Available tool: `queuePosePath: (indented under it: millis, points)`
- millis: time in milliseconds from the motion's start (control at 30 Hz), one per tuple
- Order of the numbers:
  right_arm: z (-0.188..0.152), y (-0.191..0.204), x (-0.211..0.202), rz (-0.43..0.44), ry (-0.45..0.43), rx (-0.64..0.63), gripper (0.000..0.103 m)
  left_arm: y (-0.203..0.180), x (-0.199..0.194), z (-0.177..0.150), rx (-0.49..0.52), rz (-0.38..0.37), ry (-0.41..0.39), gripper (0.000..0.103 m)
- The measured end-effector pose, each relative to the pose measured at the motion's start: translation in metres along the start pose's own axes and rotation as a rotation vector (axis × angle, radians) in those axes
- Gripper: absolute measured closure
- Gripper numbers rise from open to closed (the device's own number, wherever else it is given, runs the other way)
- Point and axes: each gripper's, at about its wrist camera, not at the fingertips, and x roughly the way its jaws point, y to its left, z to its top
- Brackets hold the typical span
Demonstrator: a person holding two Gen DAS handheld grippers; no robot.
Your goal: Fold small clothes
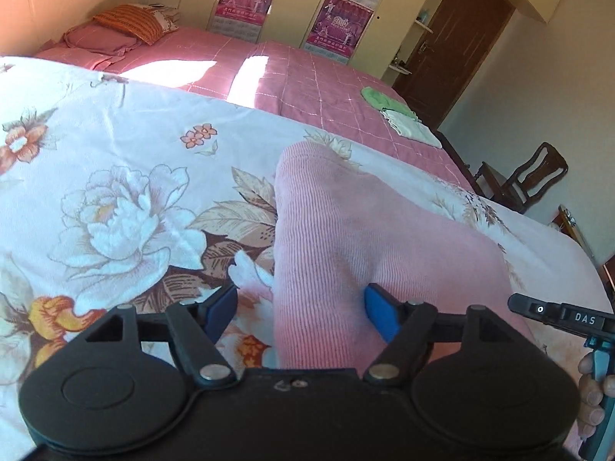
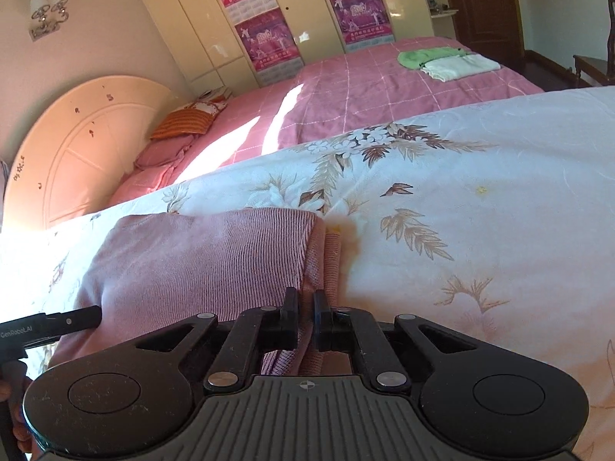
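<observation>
Now the right claw (image 2: 305, 317) pinches the ribbed pink garment (image 2: 200, 261); the left claw (image 1: 300, 313) gapes wide.

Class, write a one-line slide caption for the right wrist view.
Right gripper pinches the edge of a pink ribbed garment lying on a floral bedspread.

Your right gripper (image 2: 305, 319) hides the pink garment's (image 2: 200, 261) near edge; poster (image 2: 269, 44) text is illegible.

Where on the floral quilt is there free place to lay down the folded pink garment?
Bare floral quilt lies right of the pink garment, toward the pink bed; more lies to its left. Crowded: the garment's near edge, with the right gripper and left gripper.
</observation>
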Motion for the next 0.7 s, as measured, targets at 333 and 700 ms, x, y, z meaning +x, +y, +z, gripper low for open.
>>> queuePosePath:
  millis: [333, 700]
  points:
    - [-0.076, 0.045, -0.085, 0.050, 0.022, -0.312, 0.098, -0.018, -0.076, -0.074, 0.176, 0.031, -0.010, 0.034]
    - [-0.093, 0.030, -0.100, -0.018, 0.002, -0.286, 0.090, -0.028, -0.091, -0.100, 0.190, 0.093, 0.010, 0.028]
